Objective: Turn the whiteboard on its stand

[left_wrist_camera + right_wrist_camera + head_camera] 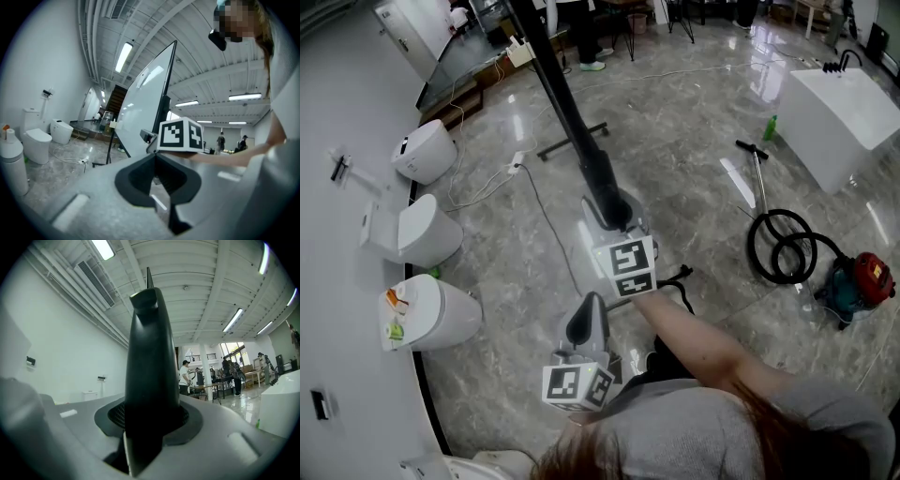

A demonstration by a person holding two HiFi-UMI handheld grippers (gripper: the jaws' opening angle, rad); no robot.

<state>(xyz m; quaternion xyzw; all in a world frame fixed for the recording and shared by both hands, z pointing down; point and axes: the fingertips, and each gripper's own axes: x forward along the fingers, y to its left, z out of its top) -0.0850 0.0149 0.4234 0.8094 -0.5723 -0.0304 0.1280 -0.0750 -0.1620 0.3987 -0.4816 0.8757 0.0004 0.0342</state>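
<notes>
- Left tongs (591, 305) hang released and empty, near the black-framed white whiteboard (567, 117), not touching.
- Right tongs (614, 214) clench the whiteboard's black upright edge.

loc: sanitary-ware showroom hall | toilets (417, 230) along wall (337, 103) | marble flr (675, 141) | strip lights (123, 56)

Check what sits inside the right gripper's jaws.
The dark edge of the whiteboard fills the right gripper, whose jaws are shut on it. The pads themselves are covered by that edge.
</notes>
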